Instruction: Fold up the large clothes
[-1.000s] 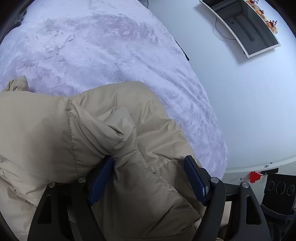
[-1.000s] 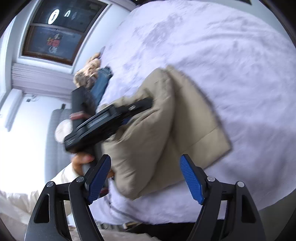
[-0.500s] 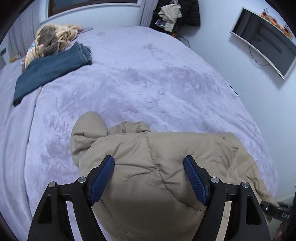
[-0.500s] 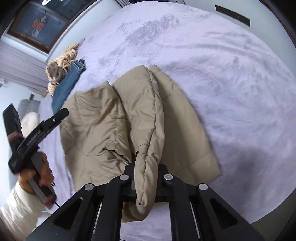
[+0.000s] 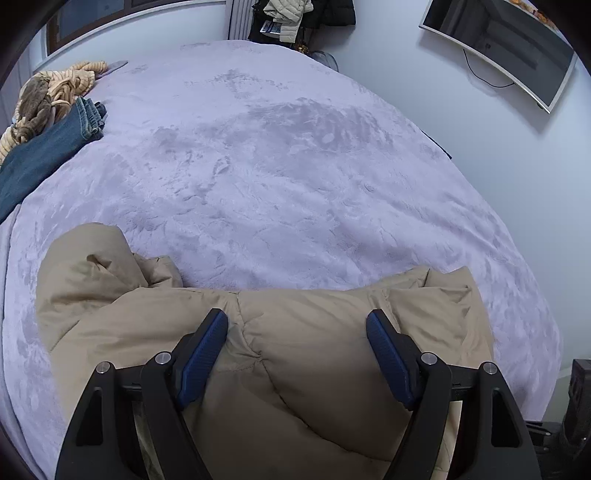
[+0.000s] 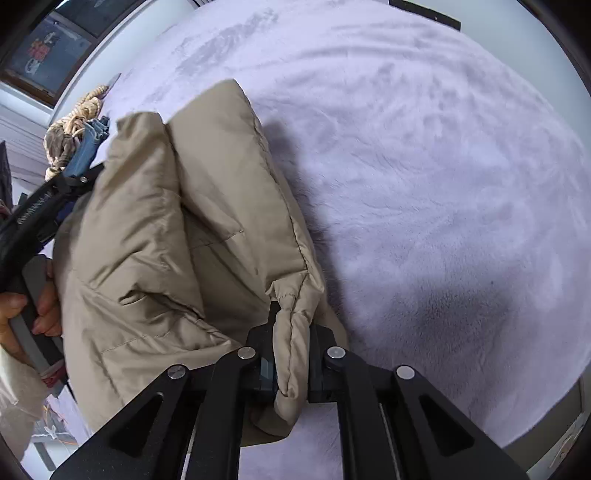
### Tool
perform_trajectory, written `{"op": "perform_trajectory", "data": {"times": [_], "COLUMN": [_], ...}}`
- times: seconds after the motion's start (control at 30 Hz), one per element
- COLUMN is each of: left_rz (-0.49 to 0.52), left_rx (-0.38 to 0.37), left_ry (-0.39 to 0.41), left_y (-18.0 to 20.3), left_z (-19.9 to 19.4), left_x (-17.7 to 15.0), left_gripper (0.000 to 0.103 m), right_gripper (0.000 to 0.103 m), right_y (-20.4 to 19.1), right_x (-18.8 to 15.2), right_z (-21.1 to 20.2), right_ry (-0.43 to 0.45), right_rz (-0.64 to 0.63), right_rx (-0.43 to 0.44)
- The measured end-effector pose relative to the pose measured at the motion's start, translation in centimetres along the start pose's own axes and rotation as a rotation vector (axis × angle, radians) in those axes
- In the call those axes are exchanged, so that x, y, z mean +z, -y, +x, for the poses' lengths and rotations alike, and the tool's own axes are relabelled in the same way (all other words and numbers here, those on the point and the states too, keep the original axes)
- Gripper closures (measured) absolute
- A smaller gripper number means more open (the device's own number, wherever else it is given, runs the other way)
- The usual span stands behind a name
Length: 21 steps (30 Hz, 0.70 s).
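Note:
A large beige padded jacket lies bunched at the near edge of a bed with a lilac plush cover. My left gripper is open, its blue pads spread over the jacket's top fold without pinching it. In the right wrist view my right gripper is shut on a thick seamed edge of the jacket and holds that fold lifted off the cover. The left gripper and the hand holding it show at the left edge there.
Folded blue jeans and a tan striped knit garment lie at the bed's far left. A wall-mounted screen hangs at the right. Clothes hang at the far wall. The bed's edge drops off at the right.
My left gripper let go of the jacket fold and pulled back above it. My right gripper went from open to shut on the jacket's edge and lifted it.

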<state>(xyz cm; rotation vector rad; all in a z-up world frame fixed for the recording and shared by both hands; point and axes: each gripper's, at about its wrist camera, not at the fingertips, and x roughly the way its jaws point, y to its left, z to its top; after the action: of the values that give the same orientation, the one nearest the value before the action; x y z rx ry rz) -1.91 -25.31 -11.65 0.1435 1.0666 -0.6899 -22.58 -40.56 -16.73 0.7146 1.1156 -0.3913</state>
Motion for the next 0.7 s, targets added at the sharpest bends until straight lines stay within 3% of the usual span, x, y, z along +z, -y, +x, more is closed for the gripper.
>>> {"op": "perform_trajectory", "data": {"times": [0.1,0.17,0.33,0.4,0.53,0.7], "left_rz": [0.003,-0.009,-0.011,-0.003,-0.001,-0.042], "left_rx": [0.009,0.007,0.012,0.026,0.053,0.048], "left_ry": [-0.006,-0.014,-0.022,-0.026,-0.039,-0.035], "left_y": [-0.2,-0.8,-1.1,-0.9,-0.9,-2.1], "left_z": [0.2,0.3,0.4,0.5,-0.3,-4.6], "left_x": [-0.2,-0.2,-0.2,-0.2,-0.1,-1.0], "left_gripper": [0.025,0.025,0.025,0.025,0.025,0.025], "right_gripper": [0.094,0.089,0.086,0.086,0.086,0.086], "right_y": [0.3,0.7,0.6,-0.4,-3.4,-4.0], "right_x": [0.9,1.5,2.6,3.4,3.8,1.8], "right_z": [0.6,-0.6,-6.8,-7.9,-6.0,-2.1], "right_ry": [-0.057,-0.069,0.084,0.087,-0.019,-0.152], "right_rz": [0.033,0.059,0.016,-0.035,-0.170,-0.209], "right_rx": [0.028,0.053,0.128,0.196,0.266,0.228]}}
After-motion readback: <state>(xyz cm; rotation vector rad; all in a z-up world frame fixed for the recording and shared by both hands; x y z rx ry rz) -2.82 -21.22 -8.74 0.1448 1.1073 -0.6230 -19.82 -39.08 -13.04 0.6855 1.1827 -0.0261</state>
